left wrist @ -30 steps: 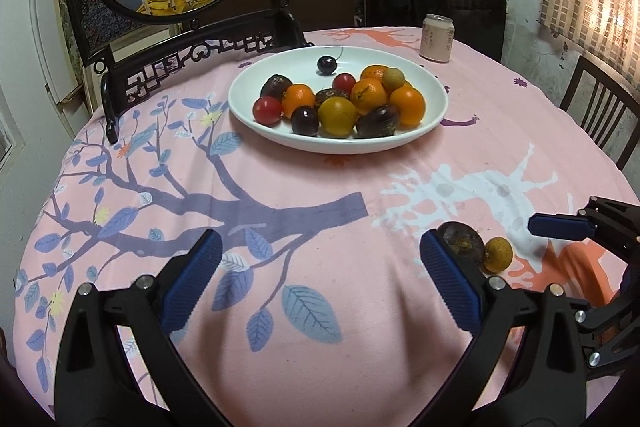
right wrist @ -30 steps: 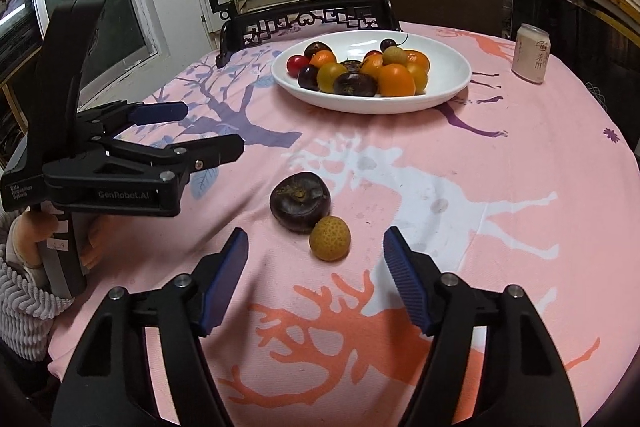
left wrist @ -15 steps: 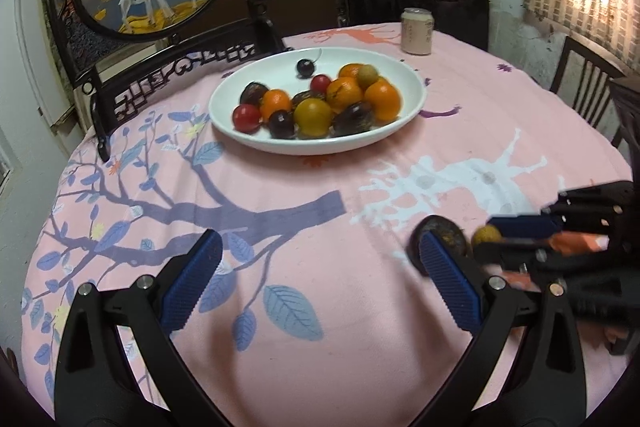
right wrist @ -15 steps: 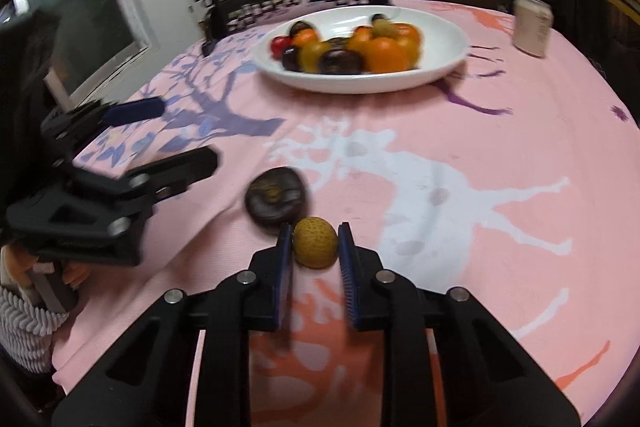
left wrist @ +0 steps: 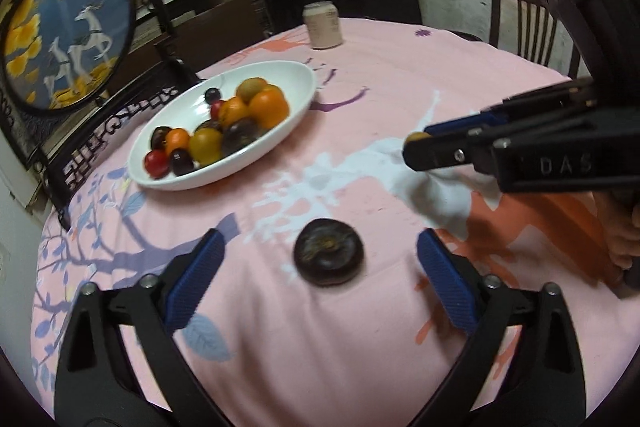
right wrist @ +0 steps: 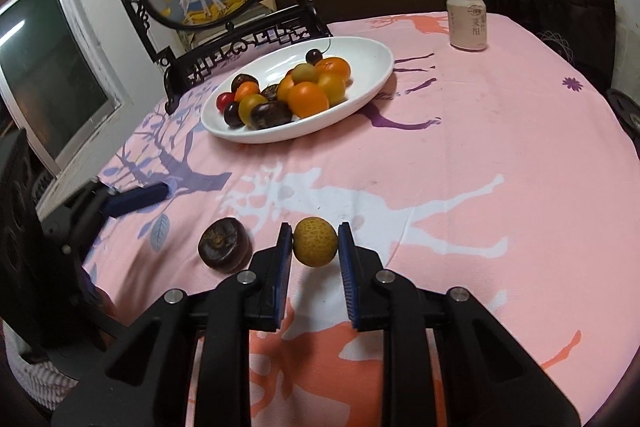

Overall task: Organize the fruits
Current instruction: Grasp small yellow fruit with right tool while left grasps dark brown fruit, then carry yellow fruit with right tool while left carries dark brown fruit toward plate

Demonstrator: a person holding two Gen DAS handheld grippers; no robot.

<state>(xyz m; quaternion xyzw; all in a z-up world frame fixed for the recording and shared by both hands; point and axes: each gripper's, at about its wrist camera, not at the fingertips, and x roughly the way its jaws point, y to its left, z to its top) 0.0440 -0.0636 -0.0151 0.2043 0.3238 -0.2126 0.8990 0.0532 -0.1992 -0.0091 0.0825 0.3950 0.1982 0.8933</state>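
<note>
The left tongs [left wrist: 318,273], closing from wide, are straddling the dark fruit [left wrist: 329,252] on the worktop [left wrist: 400,75], while the right tongs [right wrist: 315,247] are pinching the yellow fruit [right wrist: 315,241].

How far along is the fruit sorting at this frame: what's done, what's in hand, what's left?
Done: about a dozen fruits already sit in the white dish. In hand: the right gripper is shut on the small yellow fruit, apparently just clear of the pink tablecloth. Left: the dark round fruit lies on the cloth between the left gripper's jaws, which have just been closing but do not touch it.
</note>
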